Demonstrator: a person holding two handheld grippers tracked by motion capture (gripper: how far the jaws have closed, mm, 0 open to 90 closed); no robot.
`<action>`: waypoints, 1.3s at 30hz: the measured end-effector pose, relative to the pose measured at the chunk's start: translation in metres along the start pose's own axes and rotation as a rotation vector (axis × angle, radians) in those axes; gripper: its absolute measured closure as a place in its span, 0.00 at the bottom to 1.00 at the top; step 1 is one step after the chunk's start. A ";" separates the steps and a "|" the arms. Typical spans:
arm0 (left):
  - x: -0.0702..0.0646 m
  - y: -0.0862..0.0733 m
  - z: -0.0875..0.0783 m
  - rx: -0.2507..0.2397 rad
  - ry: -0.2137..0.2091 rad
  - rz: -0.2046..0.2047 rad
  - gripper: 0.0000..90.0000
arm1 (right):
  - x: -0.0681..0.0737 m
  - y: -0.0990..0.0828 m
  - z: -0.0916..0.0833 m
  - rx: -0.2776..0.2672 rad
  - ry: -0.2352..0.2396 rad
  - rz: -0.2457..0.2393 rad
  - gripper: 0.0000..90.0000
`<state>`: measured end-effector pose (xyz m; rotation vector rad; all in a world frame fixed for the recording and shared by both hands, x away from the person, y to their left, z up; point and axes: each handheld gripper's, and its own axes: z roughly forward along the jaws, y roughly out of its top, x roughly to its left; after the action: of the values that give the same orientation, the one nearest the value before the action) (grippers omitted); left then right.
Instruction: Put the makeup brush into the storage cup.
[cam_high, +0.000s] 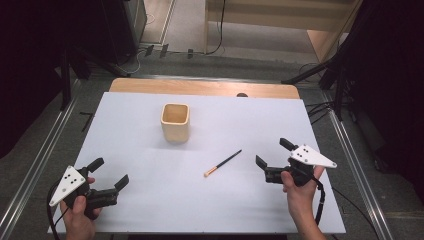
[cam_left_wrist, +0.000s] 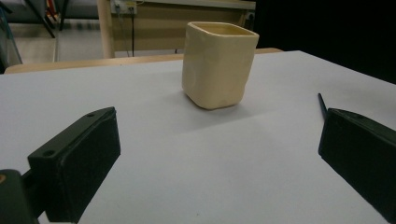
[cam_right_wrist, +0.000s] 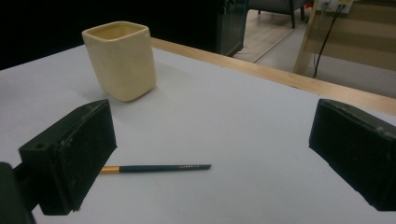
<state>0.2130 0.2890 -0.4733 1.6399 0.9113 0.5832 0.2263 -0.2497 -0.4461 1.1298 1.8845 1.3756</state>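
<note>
A cream square cup (cam_high: 175, 122) stands upright and empty near the middle back of the white table; I also see the cup (cam_left_wrist: 218, 64) in the left gripper view and the cup (cam_right_wrist: 120, 59) in the right gripper view. A thin dark brush (cam_high: 223, 163) with an orange end lies flat between the cup and my right gripper (cam_high: 272, 152). That gripper is open, a short way right of the brush (cam_right_wrist: 156, 168). My left gripper (cam_high: 108, 173) is open at the front left, holding nothing. The brush tip (cam_left_wrist: 321, 104) peeks out beside its right jaw.
The white sheet (cam_high: 140, 165) covers the table, with a bare wooden strip (cam_high: 200, 88) along the far edge. Metal rails (cam_high: 35, 165) run along both sides. Cables and stands lie on the floor beyond the table.
</note>
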 end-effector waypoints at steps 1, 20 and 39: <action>0.000 0.000 0.000 0.000 0.000 0.001 0.00 | 0.001 0.002 0.003 0.006 0.006 -0.004 0.01; 0.001 0.000 -0.001 -0.003 0.004 -0.001 0.00 | 0.014 0.031 0.056 0.131 0.112 -0.080 0.08; 0.001 0.000 0.000 -0.004 -0.002 0.001 0.00 | 0.019 0.058 0.088 0.367 0.235 -0.202 0.26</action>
<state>0.2132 0.2899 -0.4731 1.6374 0.9070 0.5839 0.3063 -0.1827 -0.4195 0.9367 2.4215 1.1171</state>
